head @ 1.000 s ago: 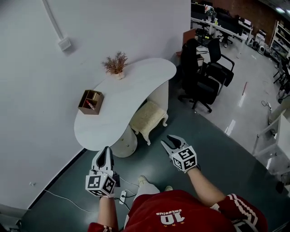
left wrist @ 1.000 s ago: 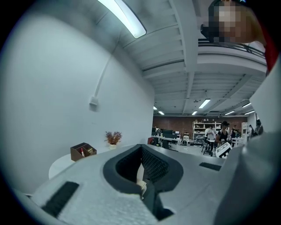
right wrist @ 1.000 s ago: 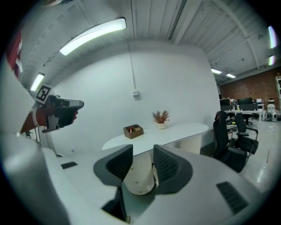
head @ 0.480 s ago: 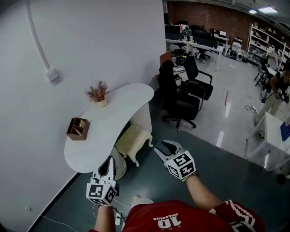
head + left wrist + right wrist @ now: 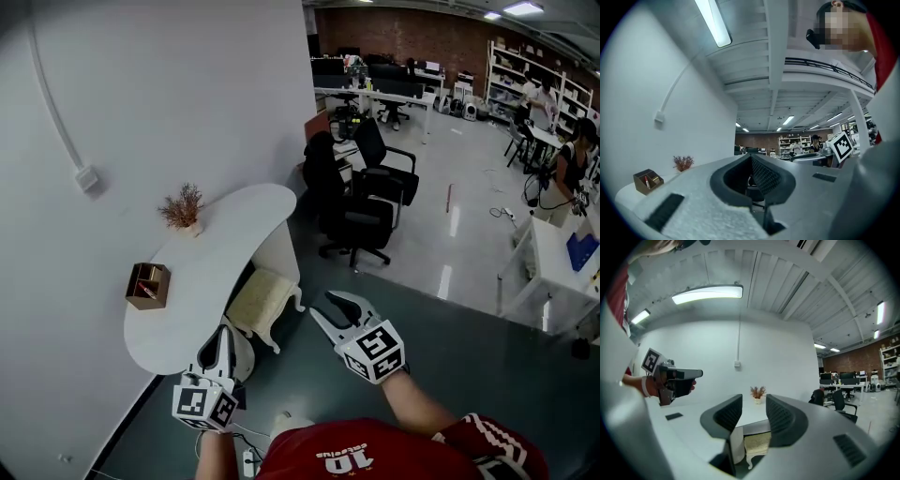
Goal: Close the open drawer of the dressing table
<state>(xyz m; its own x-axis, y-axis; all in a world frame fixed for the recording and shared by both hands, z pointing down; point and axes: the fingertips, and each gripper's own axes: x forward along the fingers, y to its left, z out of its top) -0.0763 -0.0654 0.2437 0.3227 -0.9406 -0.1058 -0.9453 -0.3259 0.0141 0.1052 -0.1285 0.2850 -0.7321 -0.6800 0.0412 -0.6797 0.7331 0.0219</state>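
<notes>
The white curved dressing table [image 5: 211,267] stands against the wall at left, a cream stool [image 5: 260,300] tucked under it. On its top sit a brown box [image 5: 148,284] and a dried plant [image 5: 183,208]. No drawer front shows clearly in the head view; a grey band under the tabletop [image 5: 754,426] shows in the right gripper view. My left gripper [image 5: 223,339] hovers near the table's near end, its tips together and empty. My right gripper [image 5: 330,305] hangs over the floor right of the stool, open with nothing between its fingers. Both grippers are well short of the table.
Black office chairs [image 5: 356,211] stand just beyond the table's far end. A white desk [image 5: 553,272] is at right, with people [image 5: 567,155] and shelves at the back. A cable and plug [image 5: 248,457] lie by my feet. A wall box [image 5: 86,178] hangs above the table.
The head view has tilted up, so the table slid left and down and more of the office shows. Both grippers have risen and moved forward; their jaws look unchanged.
</notes>
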